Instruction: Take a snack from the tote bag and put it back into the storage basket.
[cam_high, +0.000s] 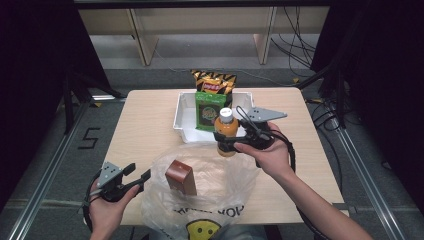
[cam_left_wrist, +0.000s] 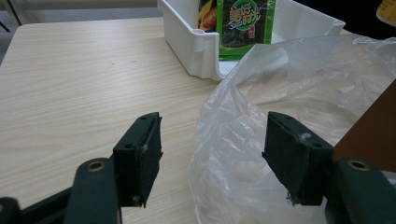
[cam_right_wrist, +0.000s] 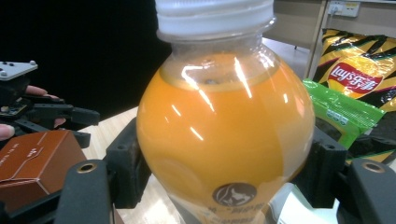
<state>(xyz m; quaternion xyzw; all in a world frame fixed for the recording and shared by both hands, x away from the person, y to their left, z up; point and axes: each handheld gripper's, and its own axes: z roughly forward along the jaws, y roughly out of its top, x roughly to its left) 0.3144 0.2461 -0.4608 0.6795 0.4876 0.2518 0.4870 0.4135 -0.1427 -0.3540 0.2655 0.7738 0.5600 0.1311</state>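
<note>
Orange juice bottle (cam_high: 226, 131) pinched upright in right tongs (cam_high: 224, 139), centre frame; left tongs (cam_high: 138, 176) spread at plastic bag (cam_high: 200, 200) rim. Recommend lowering slowly beside brown carton (cam_high: 181, 177).

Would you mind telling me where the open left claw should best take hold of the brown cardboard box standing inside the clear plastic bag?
Grip the brown cardboard box across its upper part, coming from above through the clear plastic bag's open mouth. It stands upright with its narrow top exposed, while the film hems in its lower sides. The left claw is open beside the bag.
</note>
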